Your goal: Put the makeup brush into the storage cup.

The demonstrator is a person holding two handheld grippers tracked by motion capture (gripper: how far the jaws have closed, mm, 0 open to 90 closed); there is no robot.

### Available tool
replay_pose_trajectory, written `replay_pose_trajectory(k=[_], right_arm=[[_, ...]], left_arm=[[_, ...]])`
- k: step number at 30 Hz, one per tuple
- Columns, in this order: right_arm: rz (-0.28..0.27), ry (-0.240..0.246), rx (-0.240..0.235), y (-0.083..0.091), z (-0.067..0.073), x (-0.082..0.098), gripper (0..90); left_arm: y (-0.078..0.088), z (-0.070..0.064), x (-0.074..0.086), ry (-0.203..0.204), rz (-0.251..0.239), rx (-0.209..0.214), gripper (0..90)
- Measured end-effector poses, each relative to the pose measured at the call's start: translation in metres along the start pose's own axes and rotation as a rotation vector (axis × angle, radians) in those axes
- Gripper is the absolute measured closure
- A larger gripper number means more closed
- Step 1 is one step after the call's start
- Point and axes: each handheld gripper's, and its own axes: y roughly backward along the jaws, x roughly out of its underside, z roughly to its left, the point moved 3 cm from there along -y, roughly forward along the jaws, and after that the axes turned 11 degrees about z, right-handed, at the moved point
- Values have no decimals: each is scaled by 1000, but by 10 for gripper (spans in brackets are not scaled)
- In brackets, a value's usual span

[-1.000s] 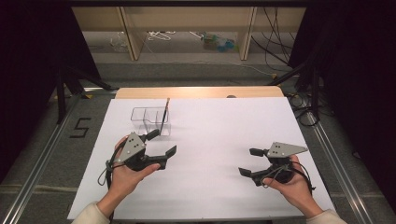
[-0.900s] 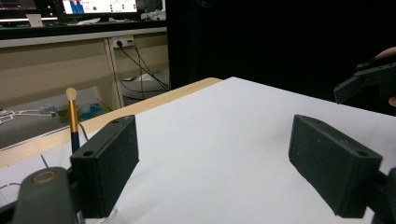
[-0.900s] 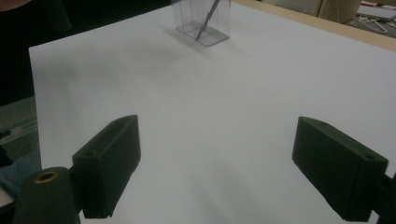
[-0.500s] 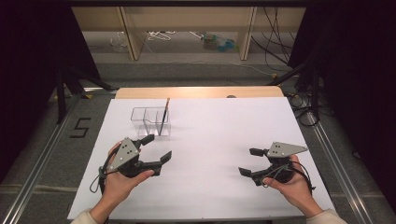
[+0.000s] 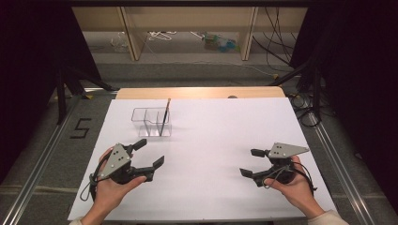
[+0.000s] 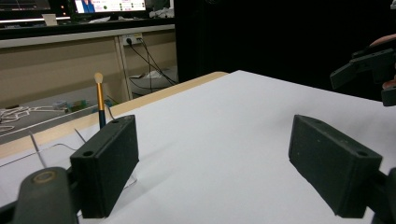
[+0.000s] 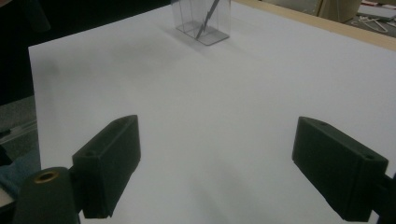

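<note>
Left hand-held gripper (image 5: 151, 153) hangs low over the white tabletop (image 5: 211, 140), jaws spread, empty; it has drawn back toward the person since a second ago. Right hand-held gripper (image 5: 251, 162) unchanged, jaws apart, empty. Beyond the left one, a brush (image 5: 164, 117) stands tilted in the clear divided holder (image 5: 149, 121).

My left claw (image 5: 146, 153) sits low with its jaws spread wide and nothing between them. My right claw (image 5: 251, 162) hangs just as wide, well apart from it.
</note>
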Motion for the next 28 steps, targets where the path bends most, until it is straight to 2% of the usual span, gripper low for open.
replay_pose_trajectory(k=[12, 28], right_arm=[[7, -15, -11, -1, -1, 1, 161], [3, -10, 5, 0, -3, 1, 161]], left_arm=[[9, 0, 7, -9, 21, -9, 159], [5, -2, 10, -27, 45, -3, 159]])
